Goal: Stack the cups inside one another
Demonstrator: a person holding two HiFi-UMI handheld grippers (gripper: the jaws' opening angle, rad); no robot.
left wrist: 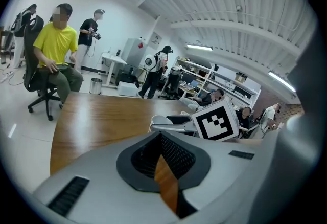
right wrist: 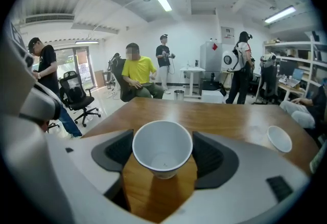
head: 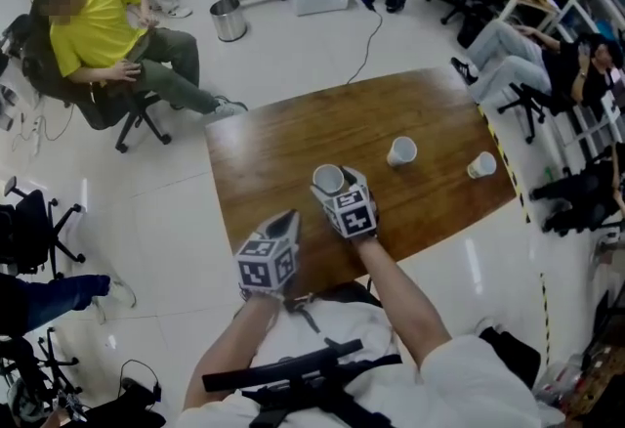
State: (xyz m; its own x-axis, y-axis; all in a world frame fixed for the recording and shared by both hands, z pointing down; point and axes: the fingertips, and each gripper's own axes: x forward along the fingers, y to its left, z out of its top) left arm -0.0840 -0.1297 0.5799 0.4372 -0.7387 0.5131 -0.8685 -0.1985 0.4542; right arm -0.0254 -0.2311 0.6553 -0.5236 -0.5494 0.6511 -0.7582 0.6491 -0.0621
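- Now the right hand-held gripper [head: 332,185] stands wide, pads against both sides of an upright white cup [right wrist: 162,147] near the surface's front edge.
- Left hand-held gripper [head: 285,221]: jaws together, empty, just beside it.
- Wooden surface [head: 293,148] on a white floor; two more cups [head: 401,151] stand well apart, farther right.
- Gripped cup: empty, rim round.
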